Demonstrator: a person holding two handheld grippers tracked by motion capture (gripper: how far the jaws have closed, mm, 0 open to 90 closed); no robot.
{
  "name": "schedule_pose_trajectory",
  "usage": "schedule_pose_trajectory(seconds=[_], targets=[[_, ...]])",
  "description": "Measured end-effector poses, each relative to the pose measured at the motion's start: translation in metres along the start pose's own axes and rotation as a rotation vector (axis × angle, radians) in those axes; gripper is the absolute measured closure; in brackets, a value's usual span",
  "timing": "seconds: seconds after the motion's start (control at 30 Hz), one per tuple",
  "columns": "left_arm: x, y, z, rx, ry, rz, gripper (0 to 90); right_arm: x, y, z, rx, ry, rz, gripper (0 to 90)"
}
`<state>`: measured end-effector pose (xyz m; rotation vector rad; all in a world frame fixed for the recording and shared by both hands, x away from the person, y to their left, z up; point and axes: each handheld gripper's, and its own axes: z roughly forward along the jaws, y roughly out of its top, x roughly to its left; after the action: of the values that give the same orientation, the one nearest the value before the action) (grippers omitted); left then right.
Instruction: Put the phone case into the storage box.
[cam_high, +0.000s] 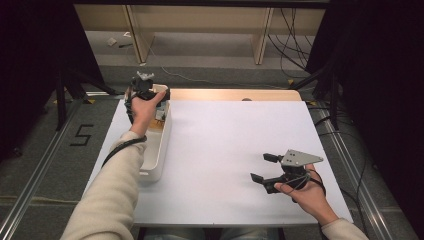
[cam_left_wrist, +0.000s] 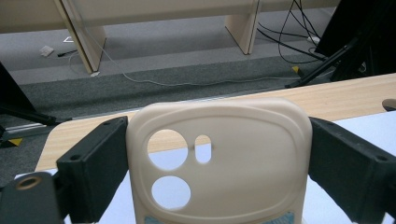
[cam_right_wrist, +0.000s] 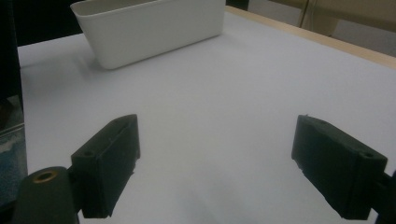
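My left hand-held gripper (cam_left_wrist: 217, 154) is clamped on a cream phone case (cam_left_wrist: 219, 163), one black jaw against each of its side edges, and I hold it above the far end of the white bin (cam_high: 157, 150). My right hand-held gripper (cam_high: 264, 167) hovers with its jaws spread wide and nothing between them, well apart from the bin, over the white sheet on the desk (cam_high: 220, 145).

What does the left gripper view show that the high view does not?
Left gripper view: a cream phone case clamped between the left gripper's jaws, with its camera cutouts plain. High view: the white bin under the left hand, and the right gripper open above the white sheet. Both share the wooden table edge and the floor cables.
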<state>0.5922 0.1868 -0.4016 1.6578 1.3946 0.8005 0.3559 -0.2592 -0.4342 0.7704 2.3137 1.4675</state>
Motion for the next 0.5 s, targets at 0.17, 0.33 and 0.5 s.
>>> schedule_pose_trajectory(seconds=[0.17, 0.33, 0.5], targets=[[-0.0004, -0.0010, -0.0001, 0.006, 0.000, 0.003, 9.7, 0.0001, -0.0001, -0.0001, 0.002, 0.000, -0.001, 16.3], [-0.0002, -0.0011, -0.0007, 0.009, 0.001, 0.001, 9.6, 0.0001, 0.0001, 0.0000, 0.002, 0.000, -0.002, 16.3], [-0.0004, -0.0031, 0.0001, 0.020, -0.012, 0.007, 9.3, 0.0003, 0.0001, 0.0000, 0.002, 0.000, -0.001, 16.3]])
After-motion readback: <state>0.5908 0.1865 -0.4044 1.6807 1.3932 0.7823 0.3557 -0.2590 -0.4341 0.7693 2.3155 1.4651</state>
